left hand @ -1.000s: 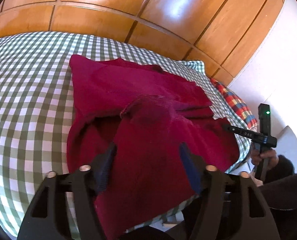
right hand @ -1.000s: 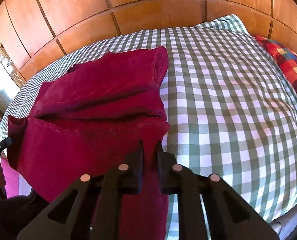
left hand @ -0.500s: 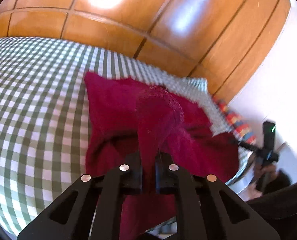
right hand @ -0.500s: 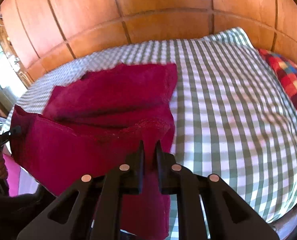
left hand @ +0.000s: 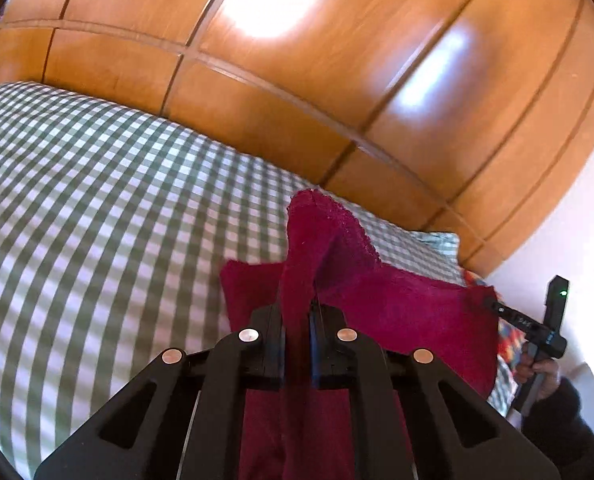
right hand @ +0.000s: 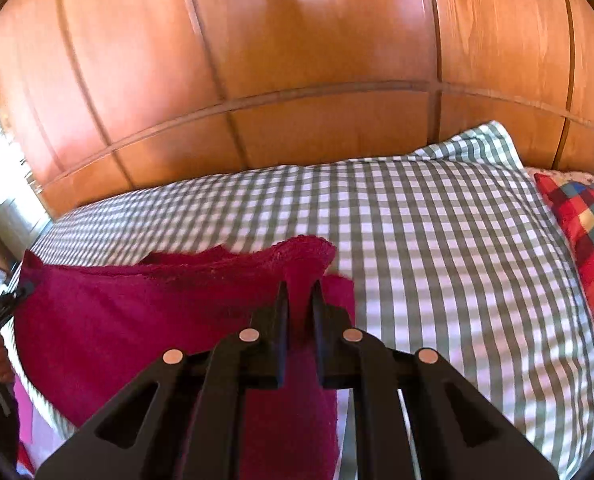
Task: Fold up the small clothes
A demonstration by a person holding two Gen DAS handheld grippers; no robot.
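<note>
Left tool [left hand: 297, 320] is clamped on one corner of the crimson cloth [left hand: 397, 304]; right tool [right hand: 299, 308] is clamped on the opposite corner. The cloth (nubby, towel-like weave) hangs stretched between them above the bed [right hand: 437, 240], whose cover is green-and-white gingham. Glossy wood panelling [right hand: 297, 80] stands behind; a multicoloured checked pillow [right hand: 585, 224] lies at the right.

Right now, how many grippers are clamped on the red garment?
2. The left gripper pinches one raised corner of the red garment; the right gripper pinches the other corner, above the checked bedspread. No others visible.
</note>
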